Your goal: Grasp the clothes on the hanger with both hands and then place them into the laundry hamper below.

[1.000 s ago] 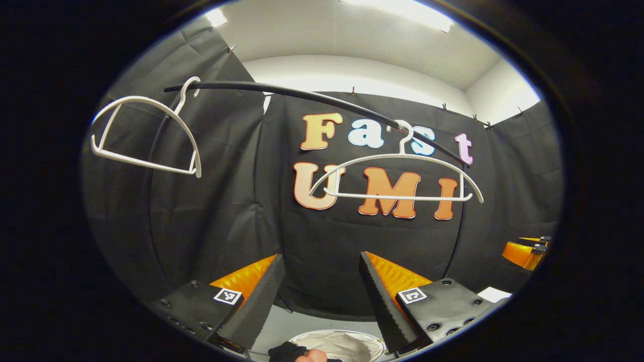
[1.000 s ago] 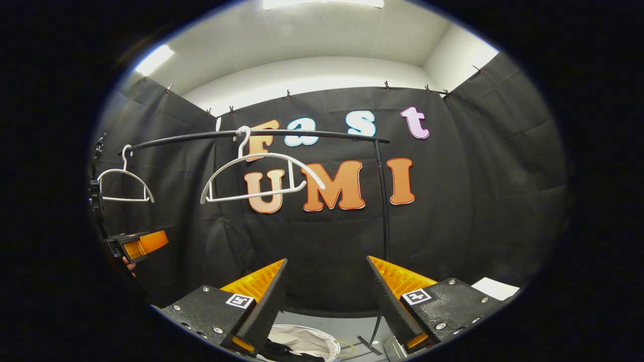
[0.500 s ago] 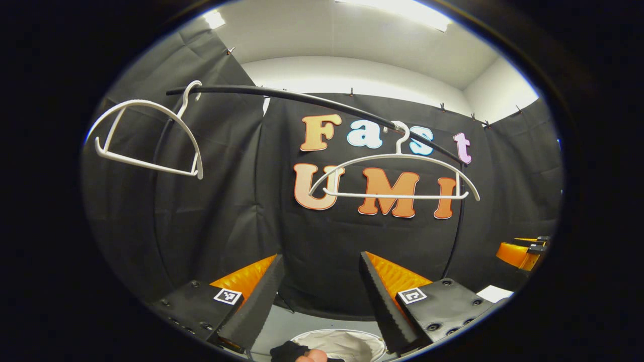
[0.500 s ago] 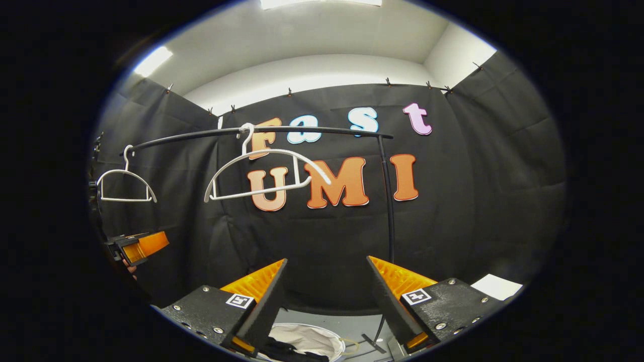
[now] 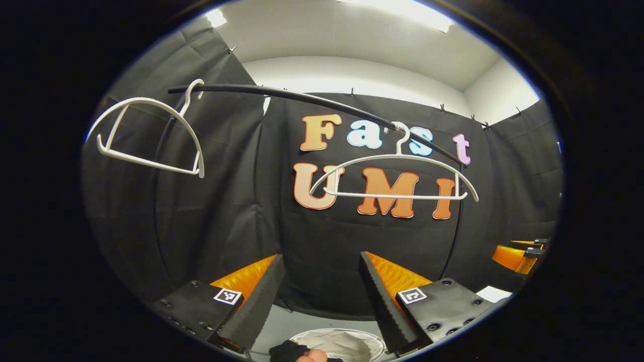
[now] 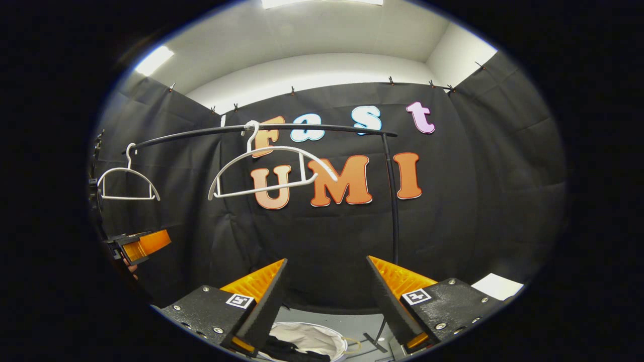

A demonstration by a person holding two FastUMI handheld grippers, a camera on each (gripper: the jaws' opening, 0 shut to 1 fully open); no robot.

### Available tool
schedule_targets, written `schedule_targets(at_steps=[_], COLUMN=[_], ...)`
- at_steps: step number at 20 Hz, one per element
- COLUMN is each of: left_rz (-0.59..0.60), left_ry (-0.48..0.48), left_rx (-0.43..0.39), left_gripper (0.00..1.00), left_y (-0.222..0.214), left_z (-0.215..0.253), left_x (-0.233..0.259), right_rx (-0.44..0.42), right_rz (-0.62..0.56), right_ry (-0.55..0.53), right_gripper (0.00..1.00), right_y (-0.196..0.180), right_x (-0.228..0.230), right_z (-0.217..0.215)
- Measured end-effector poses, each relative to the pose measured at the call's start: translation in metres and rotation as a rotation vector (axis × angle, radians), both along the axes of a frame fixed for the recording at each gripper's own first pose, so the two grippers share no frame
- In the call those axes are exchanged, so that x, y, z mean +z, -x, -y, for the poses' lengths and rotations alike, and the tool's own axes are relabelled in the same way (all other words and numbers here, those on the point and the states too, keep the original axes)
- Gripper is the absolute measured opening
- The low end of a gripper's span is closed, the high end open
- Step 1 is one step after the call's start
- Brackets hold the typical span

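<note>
Your jaws stand released on both the left gripper (image 5: pixel 319 289) and the right gripper (image 6: pixel 324 294), gripping nothing. Both hangers (image 5: pixel 392 178) on the rail (image 5: pixel 312 100) hang bare, and dark clothes (image 6: pixel 282 348) lie in the laundry hamper (image 6: pixel 322 336) below, so the task looks done. The right gripper view shows the rail's upright post (image 6: pixel 393 201) down to its foot, while the left gripper view catches a fingertip (image 5: pixel 312 356) at the hamper's near edge.

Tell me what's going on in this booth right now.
A person holds a two-finger gripper in each hand. The left gripper and right gripper are both open and hold nothing. Two white hangers hang bare on the black rail. Dark clothes lie in the laundry hamper below.
</note>
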State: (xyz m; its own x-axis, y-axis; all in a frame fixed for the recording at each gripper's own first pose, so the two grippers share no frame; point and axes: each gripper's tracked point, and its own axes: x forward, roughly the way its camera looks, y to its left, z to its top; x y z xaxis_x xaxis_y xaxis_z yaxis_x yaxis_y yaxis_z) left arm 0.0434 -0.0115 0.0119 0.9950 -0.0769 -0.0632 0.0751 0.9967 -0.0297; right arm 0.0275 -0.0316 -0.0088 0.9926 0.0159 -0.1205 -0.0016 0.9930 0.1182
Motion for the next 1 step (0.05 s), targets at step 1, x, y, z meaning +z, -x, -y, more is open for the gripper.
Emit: schedule_targets(at_steps=[1], left_rz=[-0.004], left_ry=[-0.007], left_rx=[-0.002], left_gripper=[0.97], left_y=[0.0014], left_z=[0.0004], left_x=[-0.0017], right_rx=[0.001], right_rz=[0.0], right_ry=[-0.003], right_gripper=[1.0], right_y=[-0.0007], right_x=[0.0006], right_z=[-0.0007])
